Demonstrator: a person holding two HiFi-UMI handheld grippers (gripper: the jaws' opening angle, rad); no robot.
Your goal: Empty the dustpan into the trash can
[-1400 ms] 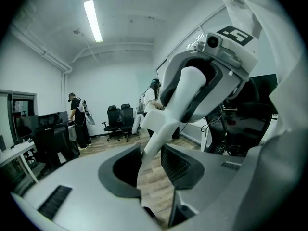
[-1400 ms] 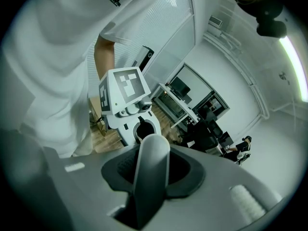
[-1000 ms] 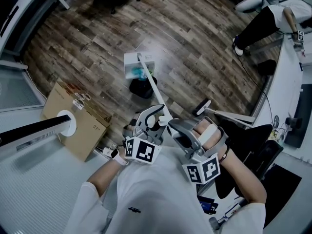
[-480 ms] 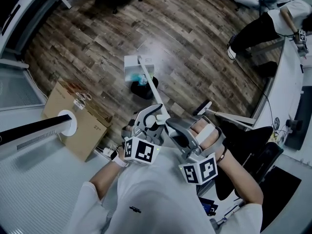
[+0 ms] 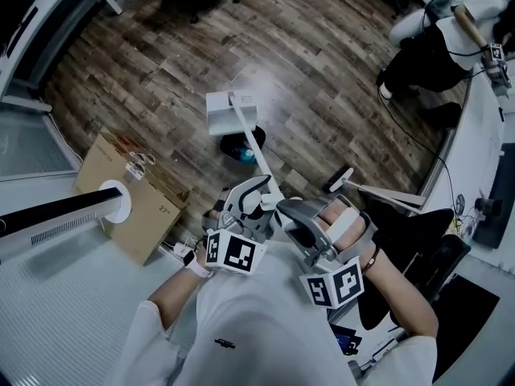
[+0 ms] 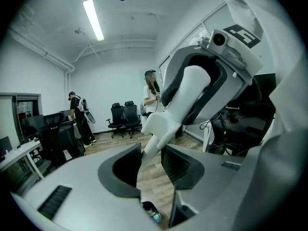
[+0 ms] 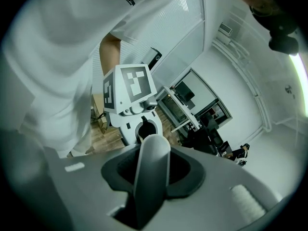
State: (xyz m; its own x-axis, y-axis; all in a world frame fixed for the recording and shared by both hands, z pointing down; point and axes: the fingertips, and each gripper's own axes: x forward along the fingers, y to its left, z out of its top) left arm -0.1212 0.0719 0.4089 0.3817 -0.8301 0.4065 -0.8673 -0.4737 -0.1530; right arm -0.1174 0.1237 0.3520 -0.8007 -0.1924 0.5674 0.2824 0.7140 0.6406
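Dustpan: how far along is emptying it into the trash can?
Done: blue litter lies in the trash can; the dustpan beside it looks bare. In hand: left gripper and right gripper both clamp its handle. Left: probably only setting it down.

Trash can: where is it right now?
Head view, centre: the black trash can sits just nearer the camera than the white dustpan, beneath its handle, right of the cardboard box.
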